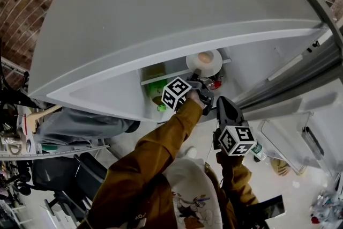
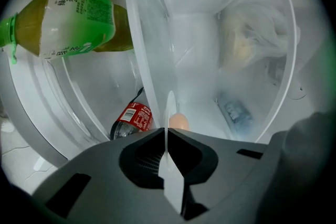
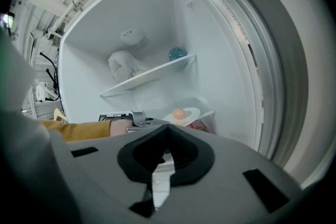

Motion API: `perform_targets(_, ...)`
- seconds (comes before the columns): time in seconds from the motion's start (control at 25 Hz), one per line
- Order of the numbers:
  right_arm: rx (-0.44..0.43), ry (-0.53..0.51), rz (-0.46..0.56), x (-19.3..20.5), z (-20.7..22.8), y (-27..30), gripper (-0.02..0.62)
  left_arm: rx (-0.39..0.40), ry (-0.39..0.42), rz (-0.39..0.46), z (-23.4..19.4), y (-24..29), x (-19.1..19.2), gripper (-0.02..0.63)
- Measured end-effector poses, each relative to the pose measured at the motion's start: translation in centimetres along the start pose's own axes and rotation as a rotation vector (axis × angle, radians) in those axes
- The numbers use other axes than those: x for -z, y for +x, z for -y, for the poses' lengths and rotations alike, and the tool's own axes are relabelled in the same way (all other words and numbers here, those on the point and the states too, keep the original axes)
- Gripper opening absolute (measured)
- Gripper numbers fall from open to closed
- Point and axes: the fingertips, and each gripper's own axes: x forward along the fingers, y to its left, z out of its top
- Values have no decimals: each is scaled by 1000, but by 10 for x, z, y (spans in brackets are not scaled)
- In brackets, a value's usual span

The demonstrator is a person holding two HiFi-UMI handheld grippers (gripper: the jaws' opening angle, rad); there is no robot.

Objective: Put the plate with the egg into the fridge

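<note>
Here we hold the plate [image 1: 215,63] by its six-o'clock rim, left gripper [image 1: 198,76] nipped thin on it so the egg [image 1: 204,57] does not roll, at the fridge shelf [image 1: 161,78], not yet released. Right gripper [image 1: 221,100], closed and empty, hangs at five o'clock, clear of the path.

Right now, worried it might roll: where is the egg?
The egg sits on the white plate inside the fridge, centre of the head view, above the red-labelled bottle; the left gripper grips the plate's near rim.
</note>
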Motion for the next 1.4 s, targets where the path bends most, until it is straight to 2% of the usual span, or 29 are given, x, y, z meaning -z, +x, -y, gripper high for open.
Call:
perform_targets(0.48, 5, -1, 8, -7, 6, -2, 5, -14, -23, 20, 3, 10, 6, 15)
perform_targets(0.84, 11, 4, 10, -7, 9, -8, 5, 9, -34, 37, 7, 9, 5, 18)
perform_targets(0.88, 12, 4, 11, -7, 9, -8, 5, 18, -35, 31, 8, 9, 6, 31)
perform_targets(1.0, 11, 7, 13, -6, 9, -10, 5, 44, -47, 5, 11, 11, 11, 132)
perform_targets(1.4, 7, 5, 18, -6, 4, -12, 5, 4, -31, -8, 3, -2, 20, 138)
